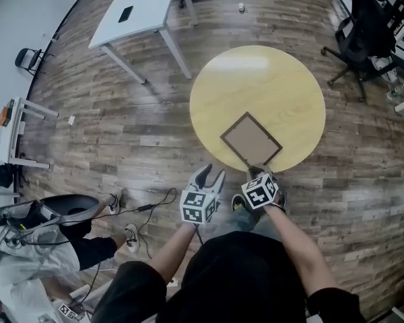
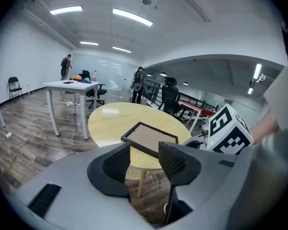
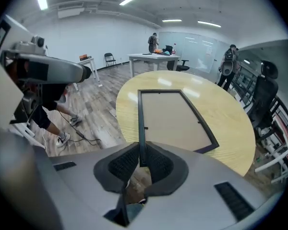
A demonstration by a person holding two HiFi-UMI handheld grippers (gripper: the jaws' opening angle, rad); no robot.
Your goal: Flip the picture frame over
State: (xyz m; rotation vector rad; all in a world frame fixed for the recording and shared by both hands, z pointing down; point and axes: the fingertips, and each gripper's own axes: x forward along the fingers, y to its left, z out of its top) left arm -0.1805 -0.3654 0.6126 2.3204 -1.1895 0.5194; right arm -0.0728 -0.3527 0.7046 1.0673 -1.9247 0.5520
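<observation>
**Precariously pinched: picture frame held by one corner at the tabletop's near rim**

At left, the left gripper (image 1: 210, 173) hung off the near rim of the round yellow tabletop (image 1: 283, 86), jaws apart with nothing between them, giving no support. To its right, the right gripper (image 1: 257, 172) was clamped on the thin dark rail of the picture frame (image 1: 250, 140), at the corner by the near rim. The frame otherwise lay flat on the tabletop's near part. With a narrow hold at one corner, the frame would likely pivot or slip from the pads when lifted. Its far corner might drag, or the frame might drop past the rim to the wooden floor (image 1: 121, 126).
</observation>
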